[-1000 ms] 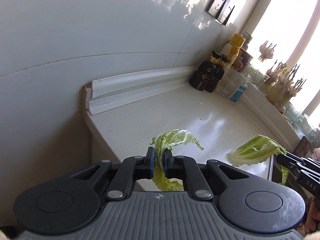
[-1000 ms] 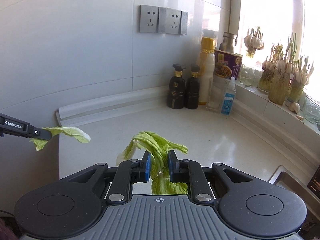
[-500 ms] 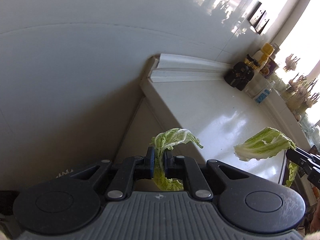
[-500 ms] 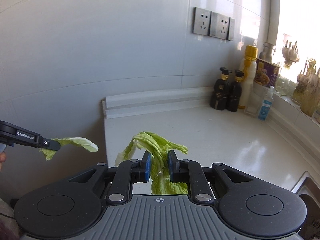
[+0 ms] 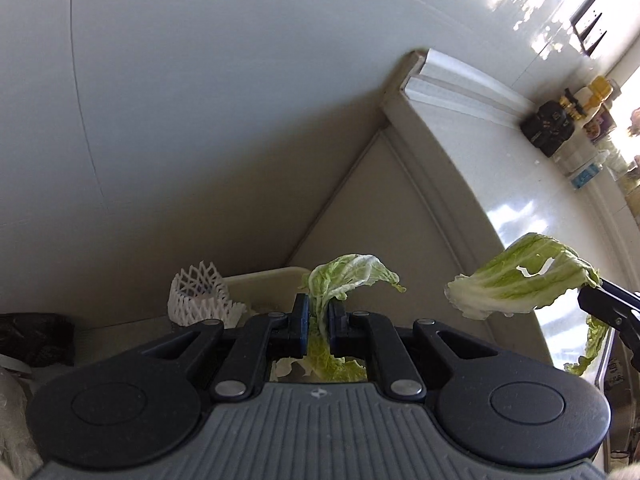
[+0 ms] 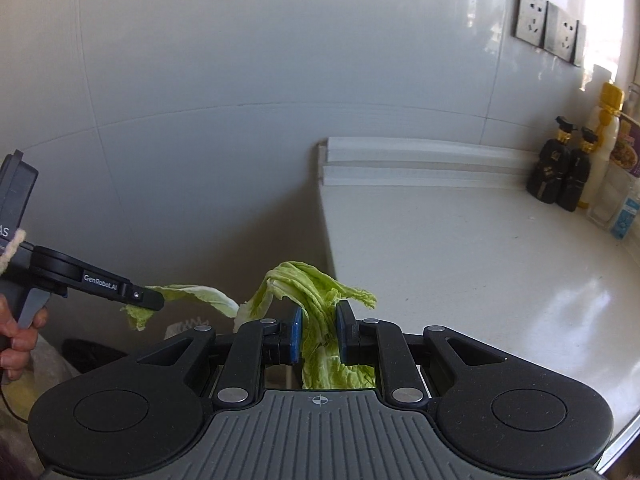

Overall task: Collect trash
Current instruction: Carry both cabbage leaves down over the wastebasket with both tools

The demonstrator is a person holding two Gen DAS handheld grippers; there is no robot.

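Observation:
My left gripper [image 5: 319,314] is shut on a pale green cabbage leaf [image 5: 348,276] that curls up out of its blue pads. It hangs beside the counter's end, above a cream bin [image 5: 264,282] that holds a white foam net [image 5: 200,296]. My right gripper [image 6: 320,326] is shut on a second cabbage leaf [image 6: 316,284], near the counter's left edge. In the left wrist view the right gripper [image 5: 592,298] and its leaf [image 5: 520,280] hang at the right. In the right wrist view the left gripper [image 6: 154,300] and its leaf [image 6: 196,293] sit low at the left.
The white counter [image 6: 480,260] runs right to dark bottles [image 6: 560,176] and other containers by the window. Wall sockets [image 6: 548,32] sit above. A dark bag [image 5: 36,336] lies left of the bin. A hand [image 6: 16,332] holds the left gripper's handle.
Both grippers have swung left past the counter's end and sunk lower, each still holding its leaf. The bin with the foam net has come into the left wrist view.

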